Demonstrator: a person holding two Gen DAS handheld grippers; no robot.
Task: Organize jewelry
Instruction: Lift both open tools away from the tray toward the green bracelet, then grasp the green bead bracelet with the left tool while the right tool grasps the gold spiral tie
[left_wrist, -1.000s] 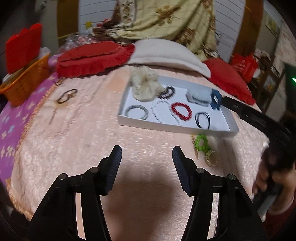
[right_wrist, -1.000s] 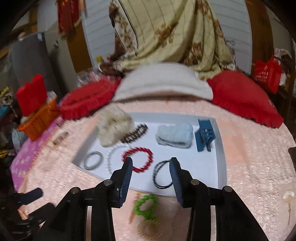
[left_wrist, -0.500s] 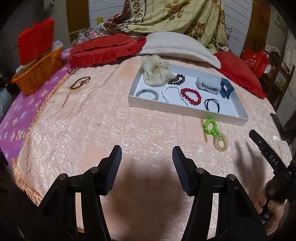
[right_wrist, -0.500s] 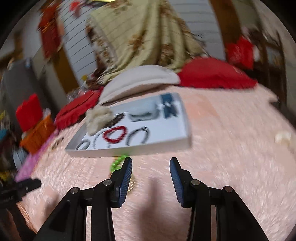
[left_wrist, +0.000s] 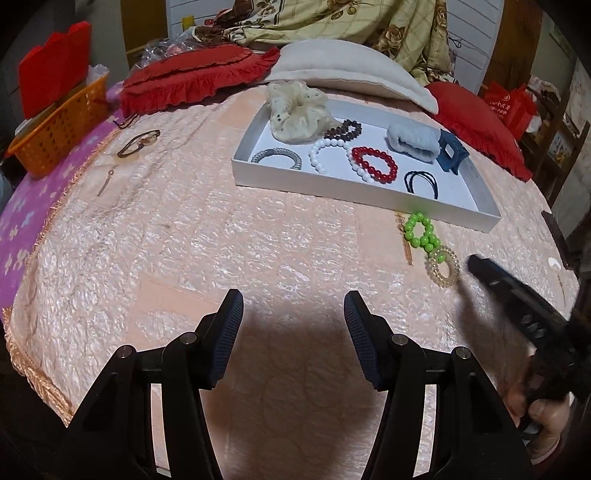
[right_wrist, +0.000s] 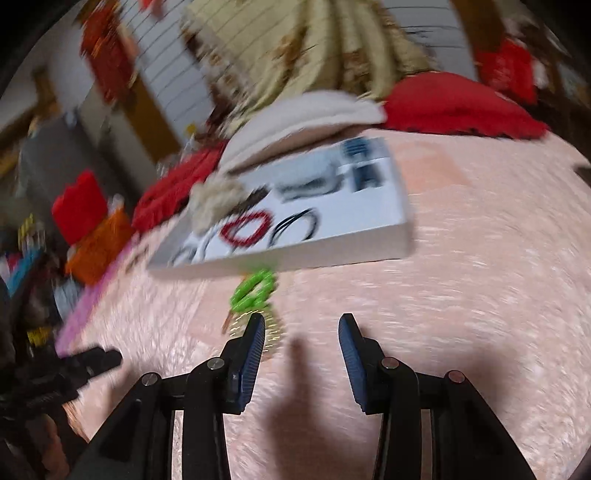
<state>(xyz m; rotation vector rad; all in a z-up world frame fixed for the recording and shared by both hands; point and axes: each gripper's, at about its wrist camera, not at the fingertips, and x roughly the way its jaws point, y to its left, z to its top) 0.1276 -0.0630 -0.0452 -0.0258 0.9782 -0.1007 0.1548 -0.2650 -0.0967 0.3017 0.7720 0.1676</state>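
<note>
A white tray (left_wrist: 369, 197) on the pink bedspread holds a cream scrunchie (left_wrist: 297, 110), several bead bracelets, black hair ties (left_wrist: 421, 182), a pale blue scrunchie and a blue claw clip (left_wrist: 452, 153). A green bead bracelet (left_wrist: 421, 230) and a gold spiral hair tie (left_wrist: 442, 266) lie on the spread in front of the tray. My left gripper (left_wrist: 293, 321) is open and empty, well short of the tray. My right gripper (right_wrist: 302, 343) is open and empty, its left finger just beside the gold hair tie (right_wrist: 273, 332); this view is blurred. The green bracelet (right_wrist: 255, 290) lies just ahead.
An orange basket (left_wrist: 55, 133) with a red box stands at the far left on a purple cloth. A brown bangle (left_wrist: 138, 142) and a pin lie at the left of the spread. Red and white cushions line the back.
My right gripper has swung down and tilted toward the gold hair tie and green bracelet. My left gripper has drawn back and holds steady. Both stay open.
</note>
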